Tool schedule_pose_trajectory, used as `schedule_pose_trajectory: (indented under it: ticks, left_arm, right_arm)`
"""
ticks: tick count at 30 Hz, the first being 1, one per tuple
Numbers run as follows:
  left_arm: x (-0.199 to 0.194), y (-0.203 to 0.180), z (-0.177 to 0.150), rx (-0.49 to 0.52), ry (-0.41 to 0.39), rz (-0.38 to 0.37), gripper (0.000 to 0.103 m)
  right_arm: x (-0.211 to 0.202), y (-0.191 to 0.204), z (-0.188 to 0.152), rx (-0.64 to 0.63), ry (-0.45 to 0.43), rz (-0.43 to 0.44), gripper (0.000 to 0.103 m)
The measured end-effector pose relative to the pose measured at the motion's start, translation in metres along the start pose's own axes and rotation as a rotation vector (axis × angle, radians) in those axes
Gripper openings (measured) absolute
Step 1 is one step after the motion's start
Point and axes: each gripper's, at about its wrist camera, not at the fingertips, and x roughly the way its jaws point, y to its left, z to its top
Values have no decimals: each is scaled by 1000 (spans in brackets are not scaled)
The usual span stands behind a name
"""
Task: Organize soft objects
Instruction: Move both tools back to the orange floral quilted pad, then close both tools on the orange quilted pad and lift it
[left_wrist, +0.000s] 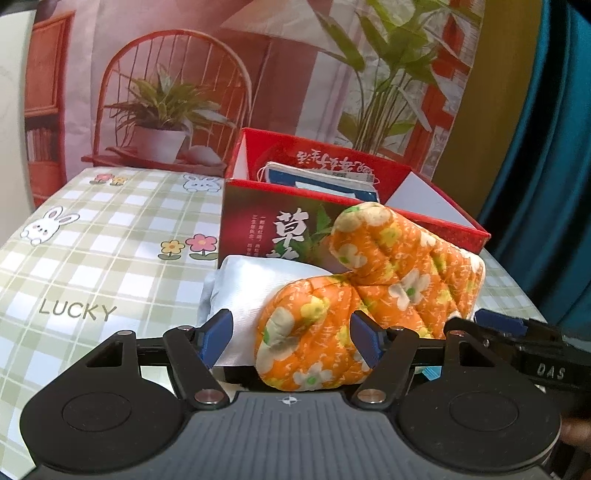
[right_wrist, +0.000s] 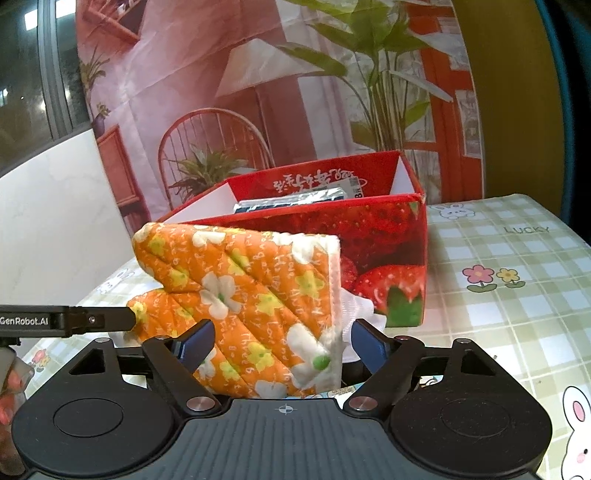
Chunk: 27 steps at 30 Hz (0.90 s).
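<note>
An orange floral oven mitt (left_wrist: 388, 280) stands on edge in front of the red strawberry box (left_wrist: 258, 218), over a white satin cloth (left_wrist: 255, 284). My left gripper (left_wrist: 291, 336) is shut on the mitt's thumb end: one pad presses the white cloth and the other presses the orange fabric. In the right wrist view the mitt's cuff end (right_wrist: 251, 295) sits between the jaws of my right gripper (right_wrist: 282, 343). Its left pad touches the mitt. A small gap and a white ruffle (right_wrist: 356, 308) separate the right pad from the mitt's edge.
The box (right_wrist: 388, 236) holds blue and white packets (right_wrist: 291, 201) and stands on a table with a green checked rabbit-print cloth (right_wrist: 509, 317). A printed backdrop hangs behind it. A teal curtain (left_wrist: 546, 184) hangs to the right. A hand (right_wrist: 9, 391) holds the other gripper.
</note>
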Motion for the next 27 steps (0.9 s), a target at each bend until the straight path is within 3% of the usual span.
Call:
schedule_pose_trajectory:
  ticks: [15,20,22,27]
  left_arm:
    - [-4,-12,-3,46,-21,-28,72]
    - [-3,-12,-5,71,-25,-35,70]
    - [0,-11,-7,68,-13,-48,64]
    - [5,-7,-11,61,-4,-32,64]
  right_arm:
    - [-16,-7,-5,5,-28,-1,77]
    - [-17,-10,-5,8,-35,11,66]
    - [-16,-11,-6,6,-32,16,62]
    - [-10,-11,-10,-5,-18,21,62]
